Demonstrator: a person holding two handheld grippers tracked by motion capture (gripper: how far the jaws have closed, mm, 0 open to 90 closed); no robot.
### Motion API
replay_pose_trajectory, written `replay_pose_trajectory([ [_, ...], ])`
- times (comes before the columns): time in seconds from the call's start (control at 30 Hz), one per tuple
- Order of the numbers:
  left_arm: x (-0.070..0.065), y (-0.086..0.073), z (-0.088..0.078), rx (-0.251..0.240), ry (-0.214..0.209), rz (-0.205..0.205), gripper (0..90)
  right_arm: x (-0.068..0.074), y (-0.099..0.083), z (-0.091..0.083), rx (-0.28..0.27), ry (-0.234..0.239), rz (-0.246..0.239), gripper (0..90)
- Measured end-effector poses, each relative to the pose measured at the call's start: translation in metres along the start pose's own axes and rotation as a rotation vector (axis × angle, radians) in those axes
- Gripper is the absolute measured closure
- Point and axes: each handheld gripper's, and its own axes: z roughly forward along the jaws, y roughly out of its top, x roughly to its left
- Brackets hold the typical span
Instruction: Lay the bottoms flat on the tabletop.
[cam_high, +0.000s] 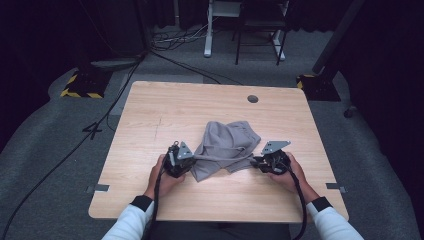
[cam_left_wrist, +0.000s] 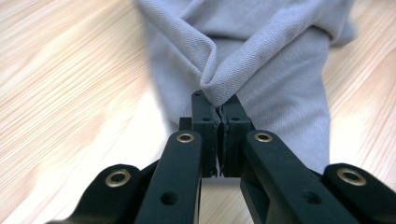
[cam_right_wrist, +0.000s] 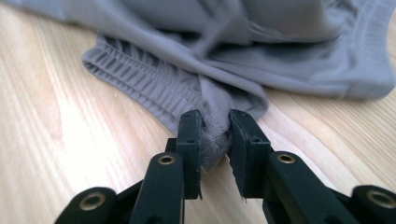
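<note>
grey garment (cam_high: 227, 146) in both tools' grip

A light wooden table (cam_high: 150, 115) with rounded corners carries a crumpled grey fabric garment (cam_high: 225, 142) near its middle.

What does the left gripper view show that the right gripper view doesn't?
Left gripper view: the left gripper with jaws shut together on a plain folded corner of the grey garment; no stitching or band there.

Right gripper view: the right gripper with a gap between its jaws, a stitched hem bunched in that gap, and a ribbed elastic band lying beside it.

Both: black jaws rising from the bottom, the same grey cloth, and the light wooden table.
</note>
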Motion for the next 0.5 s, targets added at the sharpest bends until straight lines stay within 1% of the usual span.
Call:
replay_pose_trajectory([
  [0.03, 0.004, -0.004, -0.005, 0.004, 0.011, -0.003, 87.2, 0.002, -0.002, -0.003, 0.012, -0.005, -0.009, 74.5],
  [0.1, 0.012, -0.013, -0.013, 0.013, 0.038, -0.014, 87.2, 0.003, -0.008, -0.008, 0.016, -0.004, -0.001, 75.0],
  [0.17, 0.019, -0.023, -0.022, 0.024, 0.051, -0.029, 87.2, 0.005, -0.015, -0.014, 0.025, -0.009, -0.016, 75.6],
  [0.2, 0.021, -0.032, -0.029, 0.032, 0.054, -0.034, 87.1, 0.005, -0.020, -0.020, 0.020, 0.008, -0.006, 76.0],
  [0.23, 0.021, -0.032, -0.029, 0.032, 0.054, -0.034, 87.1, 0.006, -0.022, -0.022, 0.014, 0.029, -0.004, 76.4],
  [0.27, 0.020, -0.035, -0.032, 0.043, 0.054, -0.027, 87.1, 0.006, -0.022, -0.022, 0.014, 0.029, -0.004, 76.4],
  [0.3, 0.017, -0.038, -0.036, 0.053, 0.056, -0.021, 87.1, 0.007, -0.024, -0.025, 0.009, 0.042, -0.007, 76.5],
  [0.33, 0.014, -0.040, -0.038, 0.061, 0.042, -0.023, 86.8, 0.010, -0.025, -0.026, 0.008, 0.055, -0.012, 75.8],
  [0.37, 0.011, -0.042, -0.041, 0.067, 0.012, -0.018, 86.6, 0.017, -0.027, -0.028, -0.004, 0.114, -0.032, 69.0],
  [0.4, 0.000, -0.049, -0.046, 0.055, -0.057, 0.017, 86.3, 0.020, -0.028, -0.029, -0.005, 0.116, -0.036, 64.0],
  [0.43, -0.004, -0.051, -0.048, 0.046, -0.097, 0.024, 85.8, 0.022, -0.029, -0.031, -0.010, 0.123, -0.037, 56.0],
  [0.47, -0.004, -0.051, -0.048, 0.046, -0.097, 0.024, 84.6, 0.022, -0.030, -0.034, -0.021, 0.140, -0.032, 52.8],
  [0.5, -0.009, -0.053, -0.050, 0.038, -0.137, 0.040, 81.9, 0.022, -0.030, -0.038, -0.035, 0.142, -0.018, 52.1],
])
